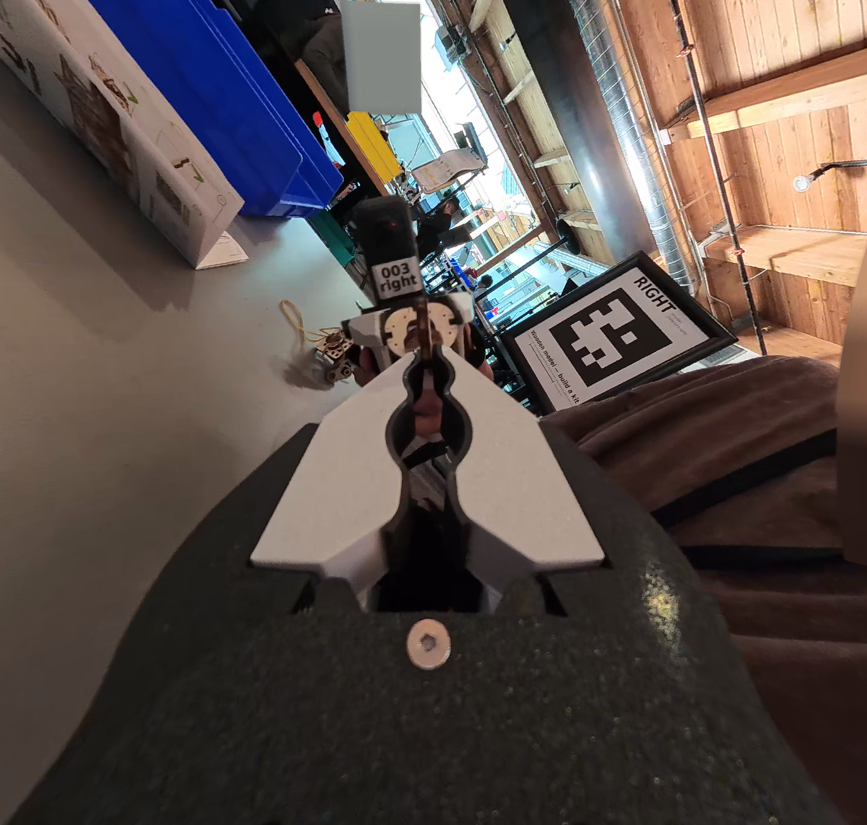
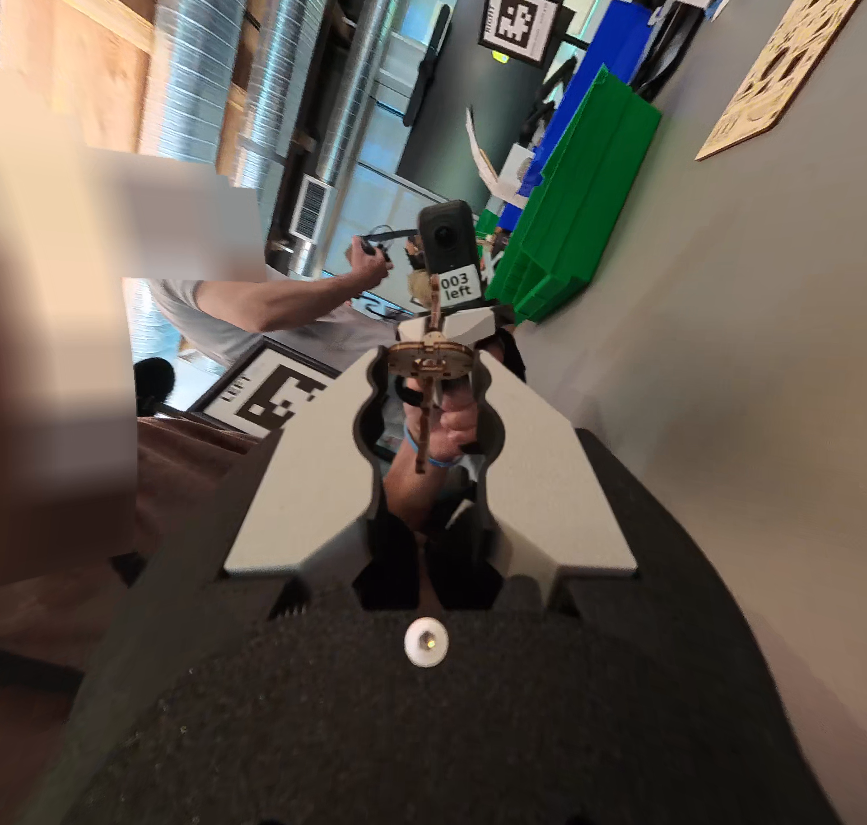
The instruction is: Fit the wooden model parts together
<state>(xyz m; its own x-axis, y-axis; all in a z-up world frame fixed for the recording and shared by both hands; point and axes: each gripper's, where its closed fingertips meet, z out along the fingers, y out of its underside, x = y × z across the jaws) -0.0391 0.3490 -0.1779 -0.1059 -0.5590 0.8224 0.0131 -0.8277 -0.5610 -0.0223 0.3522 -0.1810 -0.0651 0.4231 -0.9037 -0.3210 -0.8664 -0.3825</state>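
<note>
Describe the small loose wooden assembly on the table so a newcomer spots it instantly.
Left wrist view: on the grey table, past the blue bins and white instruction booklet. The small wooden assembly lies beside the right gripper, the only piece with a yellow rubber band trailing off it.

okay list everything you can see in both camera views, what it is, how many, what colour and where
wooden disc: one, tan, between the right fingertips
wooden strip: one, brown, pinched at the left fingertips
small wooden assembly: one, tan, on the table
rubber band: one, yellow, beside it
table: one, grey
blue bins: stacked, table's far edge
green bin: one, on the table
cut-out wooden sheet: one, pale, on the table
left hand-held gripper: white fingers, shut on strip
right hand-held gripper: grey-white fingers, shut on disc
</note>
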